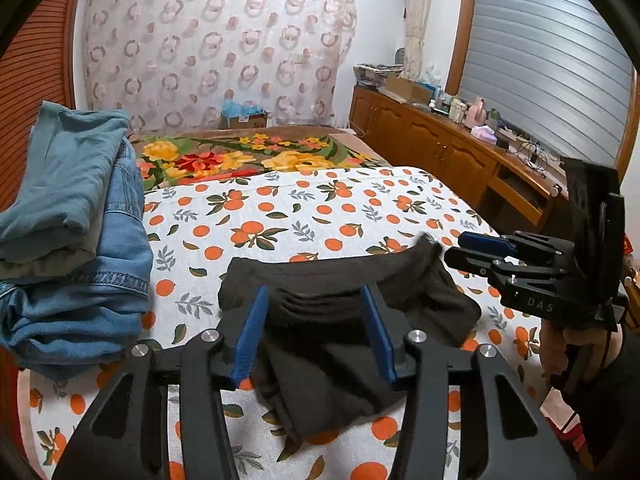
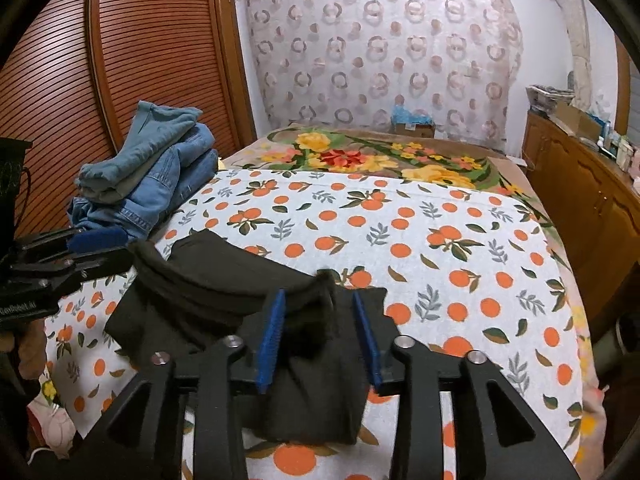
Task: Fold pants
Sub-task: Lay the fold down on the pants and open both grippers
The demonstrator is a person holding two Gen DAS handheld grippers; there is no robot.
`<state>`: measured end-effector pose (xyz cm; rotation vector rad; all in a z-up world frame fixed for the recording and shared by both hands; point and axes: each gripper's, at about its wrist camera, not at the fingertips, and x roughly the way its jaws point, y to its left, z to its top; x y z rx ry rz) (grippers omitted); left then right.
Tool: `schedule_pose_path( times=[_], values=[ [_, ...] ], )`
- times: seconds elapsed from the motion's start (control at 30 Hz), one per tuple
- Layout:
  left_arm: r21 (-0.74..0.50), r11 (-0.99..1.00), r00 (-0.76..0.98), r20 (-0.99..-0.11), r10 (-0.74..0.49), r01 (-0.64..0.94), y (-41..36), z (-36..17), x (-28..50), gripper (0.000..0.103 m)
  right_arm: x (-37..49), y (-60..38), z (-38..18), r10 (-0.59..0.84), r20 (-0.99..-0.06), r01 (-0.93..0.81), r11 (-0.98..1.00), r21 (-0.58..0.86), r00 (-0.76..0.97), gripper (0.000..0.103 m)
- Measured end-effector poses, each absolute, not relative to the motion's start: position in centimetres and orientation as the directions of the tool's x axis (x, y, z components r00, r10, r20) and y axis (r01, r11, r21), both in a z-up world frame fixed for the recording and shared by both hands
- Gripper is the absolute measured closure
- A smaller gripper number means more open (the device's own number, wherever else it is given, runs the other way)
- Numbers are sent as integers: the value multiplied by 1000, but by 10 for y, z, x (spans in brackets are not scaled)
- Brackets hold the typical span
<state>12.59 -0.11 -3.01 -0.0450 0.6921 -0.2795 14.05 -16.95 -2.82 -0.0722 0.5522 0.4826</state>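
At the far left a stack of folded clothes [image 1: 76,216] sits on the bed's edge, a teal garment on top of blue denim, with a slatted wooden door [image 2: 120,60] behind it; just right of the stack the orange-print bedsheet [image 1: 320,208] spreads across the bed, and beyond it lies a floral blanket [image 1: 240,158] below a curtain with a ring pattern [image 1: 216,44]; on the near part of the sheet lie the dark pants [image 1: 344,332], bunched into a compact heap with the curved waistband turned away from the cameras; the left tool [image 1: 316,300] hangs over the left half of the heap, its blue pads spread apart with dark cloth lying between them but not pinched, so it is open; the right tool [image 2: 318,304] is over the right end of the waistband, its jaws likewise parted with a raised tuft of fabric standing between the pads, and it seems to touch neither pad, though the blur there makes that hard to be sure of; in the left wrist view the right tool shows from the side at the right edge, with part of a hand [image 1: 560,344] below it; further right a wooden sideboard [image 1: 440,148] runs along the wall, cluttered with small items, beneath a grey roller shutter [image 1: 540,60].
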Motion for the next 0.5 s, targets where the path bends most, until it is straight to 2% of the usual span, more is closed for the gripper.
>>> schedule_pose_path(
  times=[0.1, 0.33, 0.5],
  values=[
    [-129, 962, 726, -634, -268, 243, -1, -35, 122, 39, 135, -174, -34, 413, -537, -460, 886, 52, 736, 52],
    [-101, 974, 686, -695, -216, 204, 6, -66, 118, 38, 129, -179, -57, 366, -615, -455, 890, 13, 698, 52],
    [-104, 979, 656, -728, -197, 178, 10, -82, 118, 38, 125, -183, -62, 377, -622, -461, 887, 29, 686, 52]
  ],
)
